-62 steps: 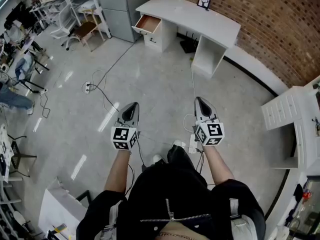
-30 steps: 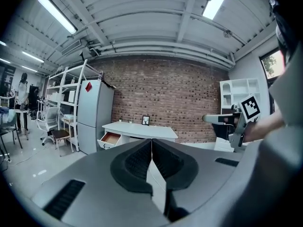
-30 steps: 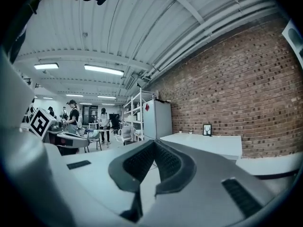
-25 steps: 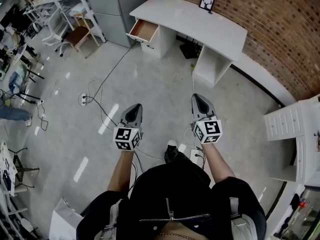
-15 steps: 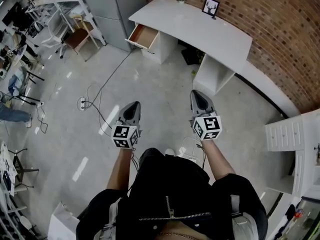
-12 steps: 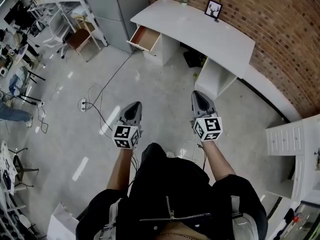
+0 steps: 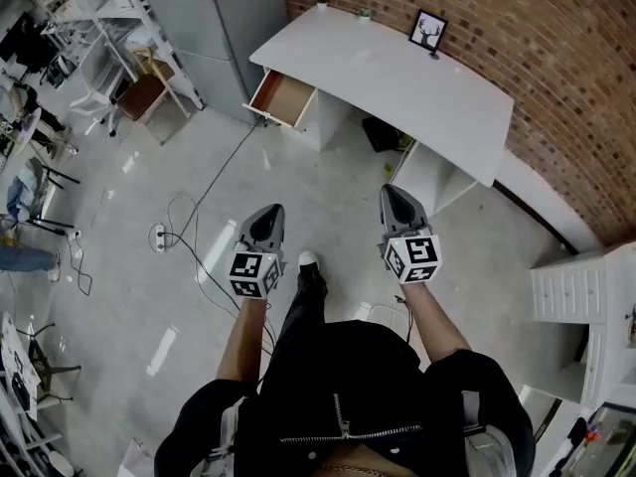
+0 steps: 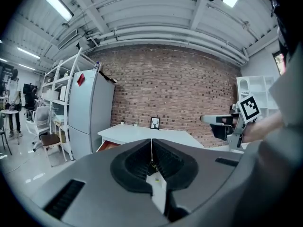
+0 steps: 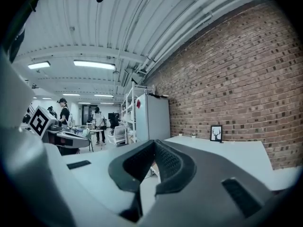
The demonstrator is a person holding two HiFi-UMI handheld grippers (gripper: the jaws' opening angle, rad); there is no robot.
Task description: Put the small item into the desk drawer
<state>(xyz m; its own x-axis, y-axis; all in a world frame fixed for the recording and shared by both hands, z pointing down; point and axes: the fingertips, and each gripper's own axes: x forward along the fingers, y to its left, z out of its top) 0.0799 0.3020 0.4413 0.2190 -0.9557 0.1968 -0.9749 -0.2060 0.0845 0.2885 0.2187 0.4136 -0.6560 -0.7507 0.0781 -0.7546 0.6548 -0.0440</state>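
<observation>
Left tool (image 7: 268, 213) and right tool (image 7: 392, 194) both pressed together above floor (image 7: 328, 182); drawer (image 7: 282, 97) open, well apart.

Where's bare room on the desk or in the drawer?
Desk top is bare except the picture frame and two small pots along the brick-wall edge. The open drawer looks empty. A power strip and its cables clutter the floor nearby.
</observation>
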